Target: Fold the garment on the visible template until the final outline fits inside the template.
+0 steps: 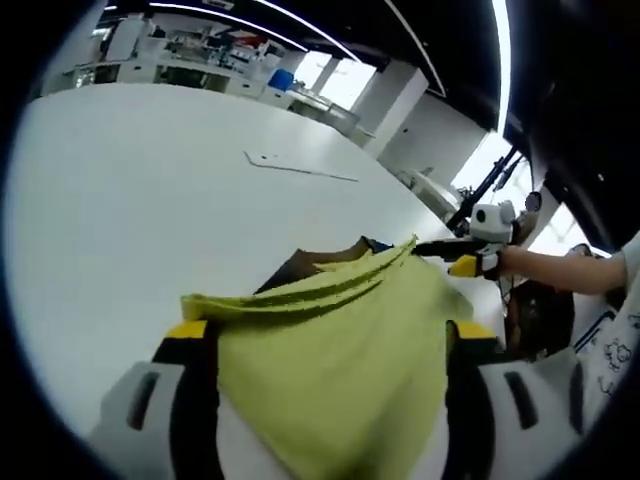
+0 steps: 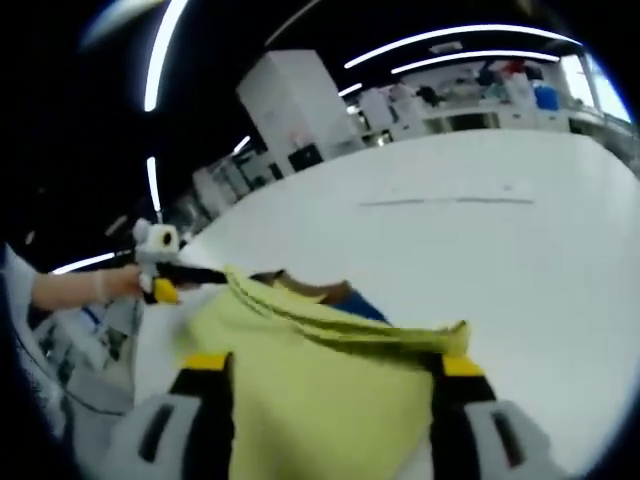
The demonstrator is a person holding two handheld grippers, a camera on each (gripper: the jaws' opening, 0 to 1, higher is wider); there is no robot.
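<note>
A yellow-green garment (image 1: pixel 340 350) is lifted off the white worktop (image 1: pixel 130 200), stretched between the 2 tongs. In the left gripper view, the left tongs (image 1: pixel 325 345) rise from the bottom with the cloth draped between and over their 2 jaws, so they seem to be gripping the garment's edge, though the contact itself is hidden under the fabric. The right tongs (image 1: pixel 440 248) come in from the right of that view, held by a person's hand (image 1: pixel 512 258), their tip at the garment's far corner; whether they pinch it cannot be told there. A dark brown and blue patch (image 1: pixel 325 258) shows just behind the garment's folded top edge. In the right gripper view, the garment (image 2: pixel 320 390) again hangs across the right tongs (image 2: pixel 325 365), covering the gap between the jaws, and the left tongs (image 2: pixel 185 272) meet its far corner. A thin grey line (image 2: pixel 445 201), perhaps the template's edge, lies on the worktop (image 2: pixel 540 270) well beyond the cloth.
</note>
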